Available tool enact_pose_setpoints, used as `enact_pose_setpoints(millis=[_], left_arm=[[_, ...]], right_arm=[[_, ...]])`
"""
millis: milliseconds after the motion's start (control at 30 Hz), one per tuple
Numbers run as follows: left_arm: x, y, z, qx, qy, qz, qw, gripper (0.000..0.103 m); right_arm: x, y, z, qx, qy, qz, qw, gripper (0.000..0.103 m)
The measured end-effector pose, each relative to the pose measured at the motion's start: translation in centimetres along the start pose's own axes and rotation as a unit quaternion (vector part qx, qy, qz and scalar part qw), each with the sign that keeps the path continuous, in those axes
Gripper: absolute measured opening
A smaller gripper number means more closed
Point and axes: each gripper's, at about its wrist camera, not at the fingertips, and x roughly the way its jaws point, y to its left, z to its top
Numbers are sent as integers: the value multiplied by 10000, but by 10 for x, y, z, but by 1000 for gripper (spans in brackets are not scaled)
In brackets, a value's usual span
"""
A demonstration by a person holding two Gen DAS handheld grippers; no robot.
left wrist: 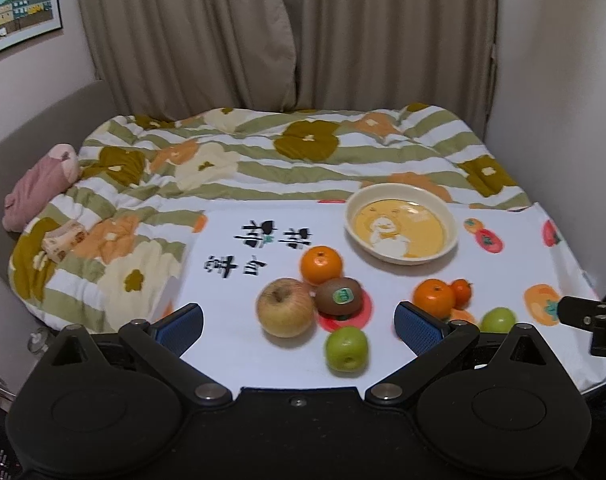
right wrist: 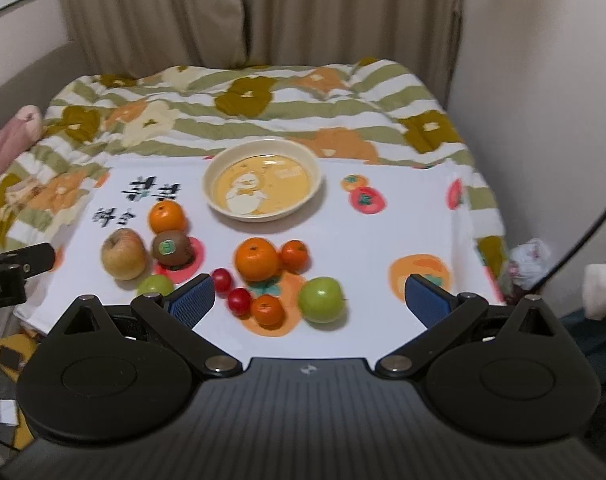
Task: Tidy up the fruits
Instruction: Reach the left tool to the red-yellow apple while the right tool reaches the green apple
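On the white printed cloth (right wrist: 383, 248) spread over the near end of the bed, all the fruit lies loose and the cream duck-print bowl (right wrist: 263, 180) toward the cloth's far edge holds nothing, so no piece has been sorted yet. Toward the left edge sit a yellow-red apple (left wrist: 285, 307), a kiwi (left wrist: 339, 295) with a sticker, and an orange (left wrist: 321, 265) just behind them, the three close together. Nearer the middle lie a larger orange (right wrist: 257, 259), a small mandarin (right wrist: 294, 255), two red cherry tomatoes (right wrist: 239, 300), another small mandarin (right wrist: 267, 311) and a green apple (right wrist: 320, 299); a second green apple (left wrist: 346, 348) rests at the near edge. The left gripper (left wrist: 299, 322) hovers with jaws spread wide and nothing between them, facing the apple and kiwi; the right gripper (right wrist: 309, 300) is likewise spread and bare, above the middle cluster. A sensible first pick is probably the green apple on the right, since it stands clear of its neighbours. Round fruit rolls, so the jaws should come down straddling its widest part and close gently, then lift straight up before carrying it to the bowl.
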Motion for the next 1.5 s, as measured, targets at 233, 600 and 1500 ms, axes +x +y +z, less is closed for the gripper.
enact_pose_setpoints(millis=[233, 600, 1500], left_arm=[[18, 25, -2, 334, -56, -56, 9994, 103], [77, 71, -10, 1349, 11, -939, 9864, 103], [213, 61, -20, 2938, 353, -2433, 9237, 92]], right_arm=[[19, 18, -6, 368, 139, 468, 9981, 103], [62, 82, -20, 966, 501, 240, 9938, 103], [172, 151, -50, 2146, 1015, 15, 9714, 101]])
